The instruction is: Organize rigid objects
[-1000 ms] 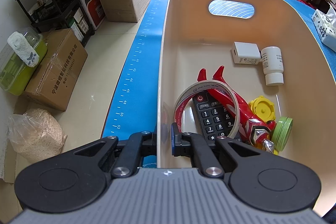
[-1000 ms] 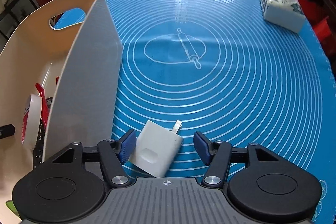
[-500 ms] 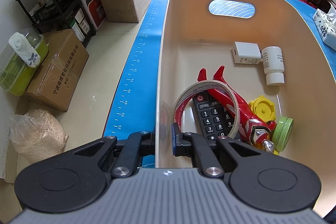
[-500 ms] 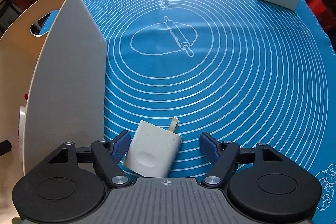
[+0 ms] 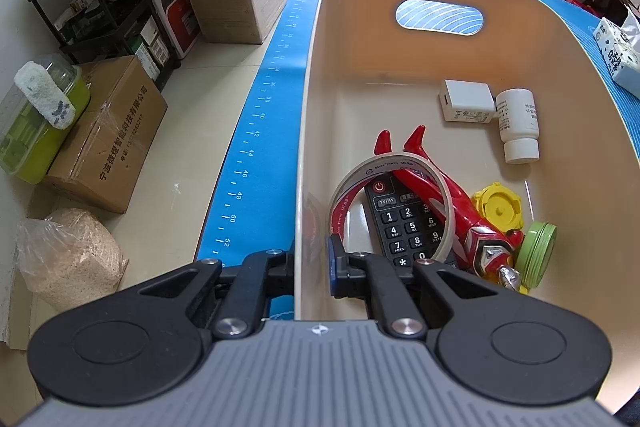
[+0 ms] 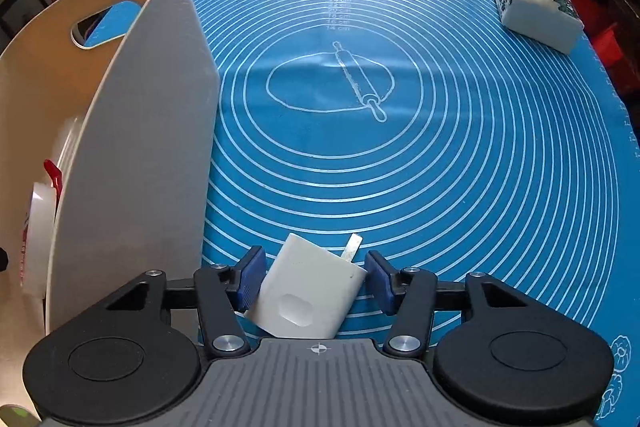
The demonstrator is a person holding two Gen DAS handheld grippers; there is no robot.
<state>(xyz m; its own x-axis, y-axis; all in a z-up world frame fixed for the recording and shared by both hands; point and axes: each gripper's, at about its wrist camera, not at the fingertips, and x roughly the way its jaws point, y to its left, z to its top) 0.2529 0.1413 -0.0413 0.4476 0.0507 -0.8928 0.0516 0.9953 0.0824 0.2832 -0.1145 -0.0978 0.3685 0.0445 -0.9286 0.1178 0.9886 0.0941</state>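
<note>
My left tongs [image 5: 310,263] straddle the near wall of the bin [image 5: 304,131], one finger outside, one inside. In the bin, nearest me, the tape ring [image 5: 394,163] lies over the remote [image 5: 404,223], with the toy figure [image 5: 452,211] slanting across to their right. Right of the toy sit the lid [image 5: 498,205] and the round tin [image 5: 538,253]. Farther back, the adapter [image 5: 466,101] lies just left of the bottle [image 5: 518,123], the two touching. My right tongs [image 6: 316,277] flank the charger [image 6: 308,291] on the mat [image 6: 440,147], right of the bin. The tissue pack [image 6: 532,7] sits at the mat's far right.
</note>
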